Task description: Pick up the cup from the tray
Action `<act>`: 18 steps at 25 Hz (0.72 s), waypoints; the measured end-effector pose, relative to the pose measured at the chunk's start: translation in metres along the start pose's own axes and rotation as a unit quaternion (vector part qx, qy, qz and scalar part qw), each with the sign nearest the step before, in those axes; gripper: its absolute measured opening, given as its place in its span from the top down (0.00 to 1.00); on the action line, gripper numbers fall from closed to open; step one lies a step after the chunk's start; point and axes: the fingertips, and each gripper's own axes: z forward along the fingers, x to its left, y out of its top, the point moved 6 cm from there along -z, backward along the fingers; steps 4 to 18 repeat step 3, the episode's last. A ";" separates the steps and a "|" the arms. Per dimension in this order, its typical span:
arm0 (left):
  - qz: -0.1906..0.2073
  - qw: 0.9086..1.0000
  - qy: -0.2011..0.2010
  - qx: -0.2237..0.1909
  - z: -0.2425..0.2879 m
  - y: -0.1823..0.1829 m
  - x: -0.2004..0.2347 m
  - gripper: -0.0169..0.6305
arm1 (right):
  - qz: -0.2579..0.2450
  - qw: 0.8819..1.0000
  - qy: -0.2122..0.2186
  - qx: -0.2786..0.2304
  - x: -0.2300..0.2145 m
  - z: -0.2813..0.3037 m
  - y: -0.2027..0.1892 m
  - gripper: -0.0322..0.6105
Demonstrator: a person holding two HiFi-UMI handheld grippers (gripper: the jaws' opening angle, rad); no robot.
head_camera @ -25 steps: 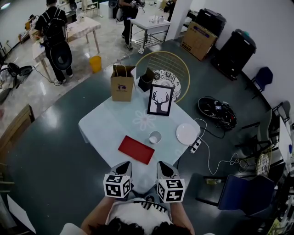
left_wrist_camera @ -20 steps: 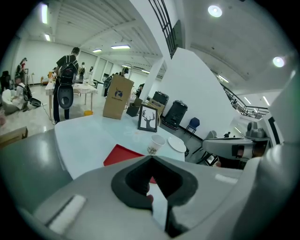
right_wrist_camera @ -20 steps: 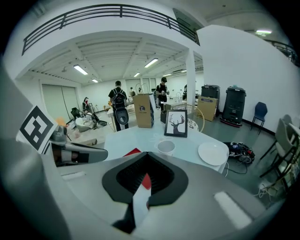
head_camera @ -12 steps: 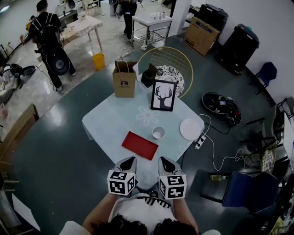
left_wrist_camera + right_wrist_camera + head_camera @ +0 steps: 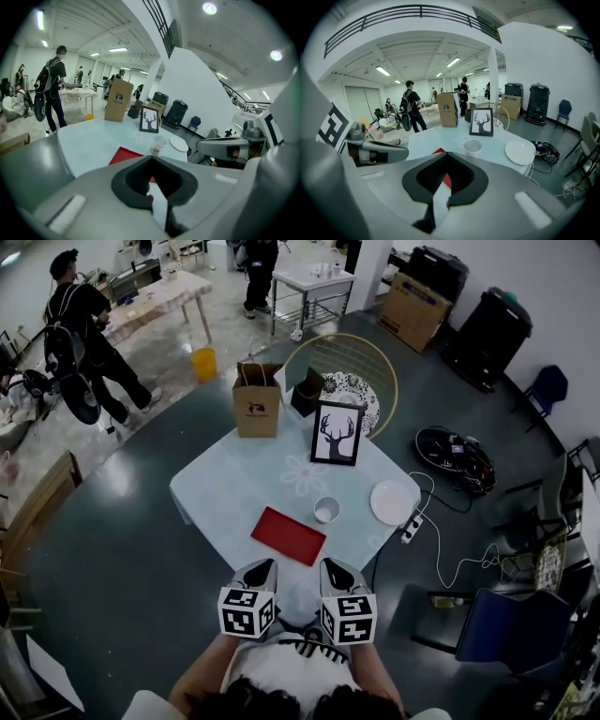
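Observation:
A white paper cup (image 5: 326, 510) stands upright on the pale table (image 5: 234, 484), just right of a flat red tray (image 5: 288, 535) and off it. My left gripper (image 5: 265, 564) and right gripper (image 5: 330, 565) hover side by side over the table's near edge, short of the tray and cup. Both are shut with nothing in them. In the left gripper view the cup (image 5: 159, 144) is ahead to the right of the tray (image 5: 123, 156). In the right gripper view the cup (image 5: 472, 147) stands straight ahead, beyond the closed jaws.
A white plate (image 5: 392, 502) lies right of the cup. A framed deer picture (image 5: 337, 433) and a brown paper bag (image 5: 257, 405) stand at the table's far side, with a round wire chair (image 5: 361, 362) behind. Cables (image 5: 441, 549) and a blue chair (image 5: 506, 629) are on the floor at right.
Both grippers keep their places near the table edge. The person with the backpack in the back left has walked further left. The cup and tray have not moved.

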 end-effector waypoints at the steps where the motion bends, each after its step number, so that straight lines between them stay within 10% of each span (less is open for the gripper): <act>1: 0.000 1.000 0.002 -0.003 0.000 0.001 0.001 0.97 | 0.001 1.000 0.002 -0.002 0.000 0.000 0.000 0.91; 18: 0.001 1.000 0.007 -0.011 -0.001 0.002 0.002 0.97 | 0.005 1.000 0.009 -0.008 0.000 0.001 0.001 0.91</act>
